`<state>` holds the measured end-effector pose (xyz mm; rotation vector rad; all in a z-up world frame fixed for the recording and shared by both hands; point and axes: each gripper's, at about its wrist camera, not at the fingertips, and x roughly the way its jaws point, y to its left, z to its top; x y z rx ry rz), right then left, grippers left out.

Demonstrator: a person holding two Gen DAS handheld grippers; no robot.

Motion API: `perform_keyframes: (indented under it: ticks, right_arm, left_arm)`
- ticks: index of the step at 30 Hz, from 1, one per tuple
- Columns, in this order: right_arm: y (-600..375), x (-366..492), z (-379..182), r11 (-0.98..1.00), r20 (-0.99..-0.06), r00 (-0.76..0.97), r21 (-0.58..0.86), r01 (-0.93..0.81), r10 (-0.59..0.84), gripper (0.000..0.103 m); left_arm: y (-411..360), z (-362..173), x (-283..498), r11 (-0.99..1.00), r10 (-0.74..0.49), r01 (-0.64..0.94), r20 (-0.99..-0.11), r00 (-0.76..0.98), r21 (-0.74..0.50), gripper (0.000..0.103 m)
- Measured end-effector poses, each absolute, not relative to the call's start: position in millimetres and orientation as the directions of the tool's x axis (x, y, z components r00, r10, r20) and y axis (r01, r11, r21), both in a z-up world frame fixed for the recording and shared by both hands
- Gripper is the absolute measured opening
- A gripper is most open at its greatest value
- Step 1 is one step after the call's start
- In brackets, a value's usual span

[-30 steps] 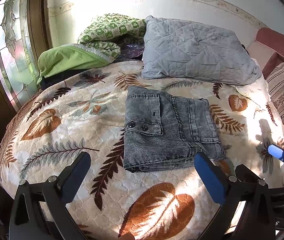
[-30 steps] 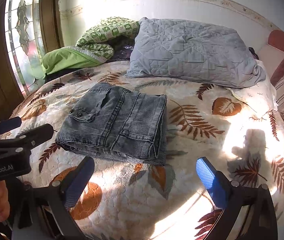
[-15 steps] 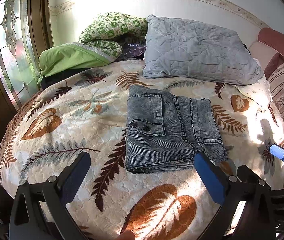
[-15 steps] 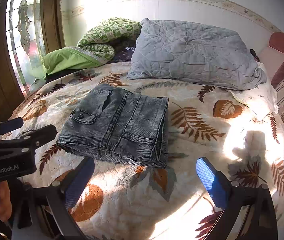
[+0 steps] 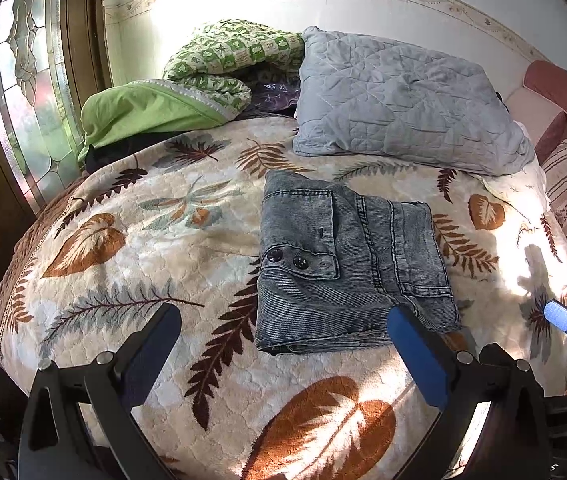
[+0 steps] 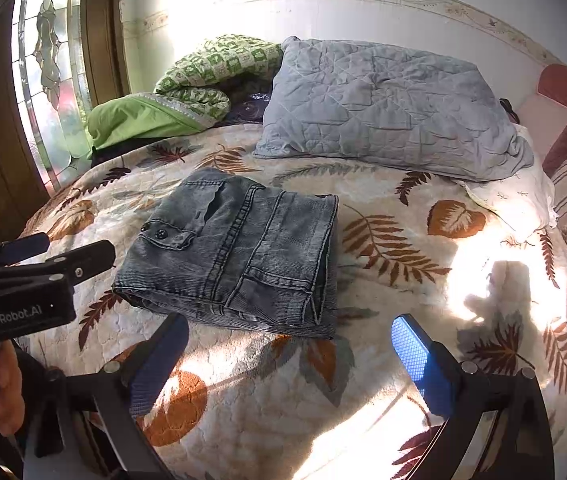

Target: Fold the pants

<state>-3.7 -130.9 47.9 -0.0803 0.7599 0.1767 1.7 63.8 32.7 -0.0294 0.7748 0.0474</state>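
My left gripper (image 5: 283, 344) hangs with its fingers wide apart and nothing between them, just short of the near edge of the pants (image 5: 347, 264), and my right gripper (image 6: 287, 352) is likewise spread and empty, low over the bedspread (image 6: 363, 400) with sunlit quilt alone in its gap. Just ahead of both, the grey denim pants lie in a compact rectangle on the bedspread, layers stacked, a buttoned pocket flap on top and the thick fold toward me; from the right wrist view they sit ahead and to the left of the fingers. I judge the folding done or nearly so, which would explain why neither tool touches the cloth. Beyond the pants, well apart from them, a grey pillow (image 5: 399, 100) leans by the wall, and to its left a green blanket (image 5: 187, 84) is bundled near the window (image 5: 31, 92).
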Motion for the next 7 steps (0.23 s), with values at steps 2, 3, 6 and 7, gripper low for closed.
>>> perform_keyframes:
  ticks: [2, 3, 6, 7]
  right_arm:
    - [-130.7, -1.8, 47.0, 0.982, -0.693, 0.708, -0.007, -0.190, 0.132, 0.103]
    - [-130.4, -1.4, 46.6, 0.982, -0.694, 0.708, -0.008, -0.191, 0.132, 0.103]
    - [-130.5, 0.1, 44.1, 0.982, -0.697, 0.705, -0.006, -0.189, 0.131, 0.103]
    - [-130.7, 0.8, 43.1, 0.982, -0.699, 0.703, -0.005, -0.188, 0.131, 0.103]
  left_arm:
    - [60.9, 33.1, 2.9, 0.999, 0.024, -0.038, -0.695, 0.719, -0.005, 0.103]
    - [60.3, 33.7, 3.5, 0.999, 0.023, -0.036, -0.691, 0.723, -0.005, 0.103]
    - [56.0, 34.0, 6.7, 1.000, 0.015, -0.019, -0.690, 0.724, 0.002, 0.103]
    - [54.4, 33.4, 7.7, 1.000, 0.007, -0.008, -0.692, 0.722, 0.001, 0.103]
